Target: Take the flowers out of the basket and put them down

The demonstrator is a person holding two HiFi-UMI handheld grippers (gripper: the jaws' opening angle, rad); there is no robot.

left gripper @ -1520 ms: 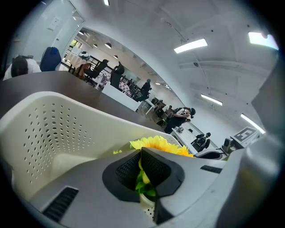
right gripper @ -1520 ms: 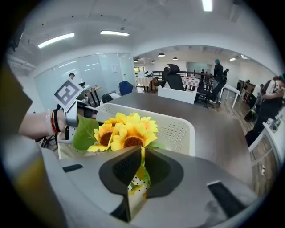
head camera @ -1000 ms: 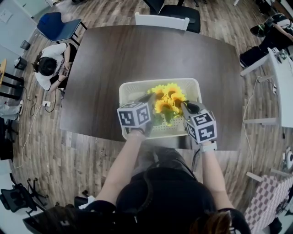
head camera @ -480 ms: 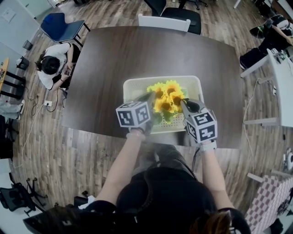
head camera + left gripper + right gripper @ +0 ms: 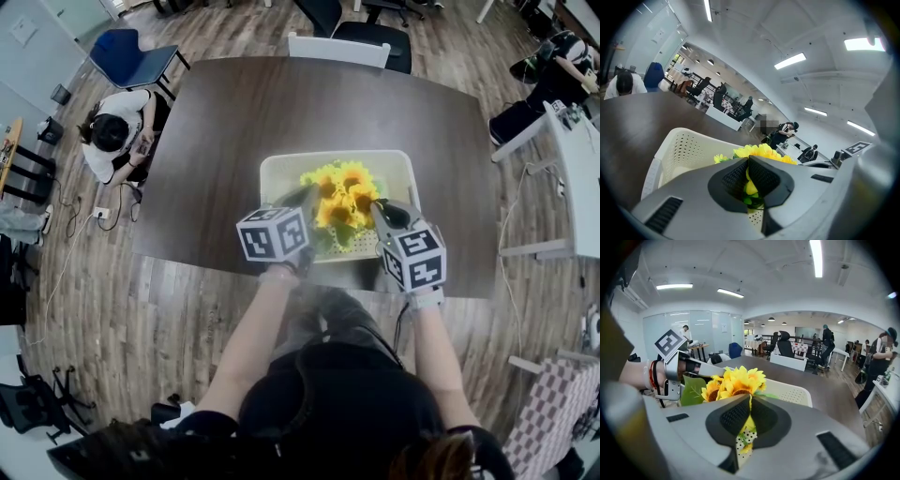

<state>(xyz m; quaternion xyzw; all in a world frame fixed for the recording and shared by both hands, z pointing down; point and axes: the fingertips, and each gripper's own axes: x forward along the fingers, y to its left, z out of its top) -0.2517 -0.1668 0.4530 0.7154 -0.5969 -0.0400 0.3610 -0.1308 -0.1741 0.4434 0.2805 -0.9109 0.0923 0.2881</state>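
A bunch of yellow sunflowers (image 5: 342, 192) stands in a white perforated basket (image 5: 281, 161) near the front edge of the dark table (image 5: 225, 122). My left gripper (image 5: 305, 199) reaches in from the bunch's left and my right gripper (image 5: 378, 208) from its right. In the left gripper view the jaws (image 5: 749, 161) are shut with yellow petals and green pinched at the tips, the sunflowers (image 5: 764, 151) rising above the basket (image 5: 679, 145). In the right gripper view the jaws (image 5: 750, 401) are likewise shut on the sunflowers (image 5: 736, 383), above the basket (image 5: 792, 392). The stems are hidden.
A white chair (image 5: 337, 47) stands at the table's far side and a blue chair (image 5: 131, 56) off its far left corner. A person (image 5: 112, 141) sits by the table's left edge. Wooden floor surrounds the table; another table (image 5: 577, 178) is at the right.
Both grippers have risen a little together, still shut, and the sunflower bunch has come up with them. The view has shifted slightly.
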